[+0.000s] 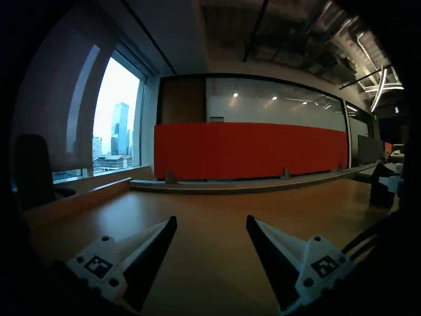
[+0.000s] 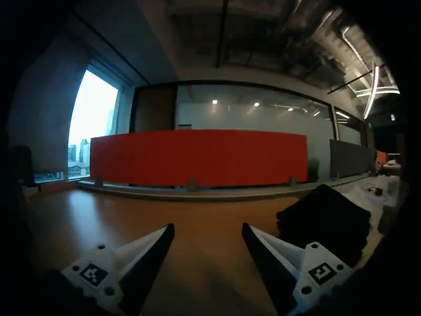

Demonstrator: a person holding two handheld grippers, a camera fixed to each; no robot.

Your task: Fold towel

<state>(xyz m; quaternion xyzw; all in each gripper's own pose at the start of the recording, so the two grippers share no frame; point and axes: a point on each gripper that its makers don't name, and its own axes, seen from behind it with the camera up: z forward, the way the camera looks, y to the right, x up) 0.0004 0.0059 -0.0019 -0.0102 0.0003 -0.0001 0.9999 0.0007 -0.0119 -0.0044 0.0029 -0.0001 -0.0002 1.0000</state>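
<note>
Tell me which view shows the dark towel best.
The right gripper view: the dark folded towel sits on the wooden table, just right of the open jaws. In the left gripper view, a dark shape at the right edge is too cut off to identify.

The left gripper point(image 1: 211, 218) and the right gripper point(image 2: 207, 225) each point straight ahead, their two fingers spread wide apart with nothing gripped between them.
</note>
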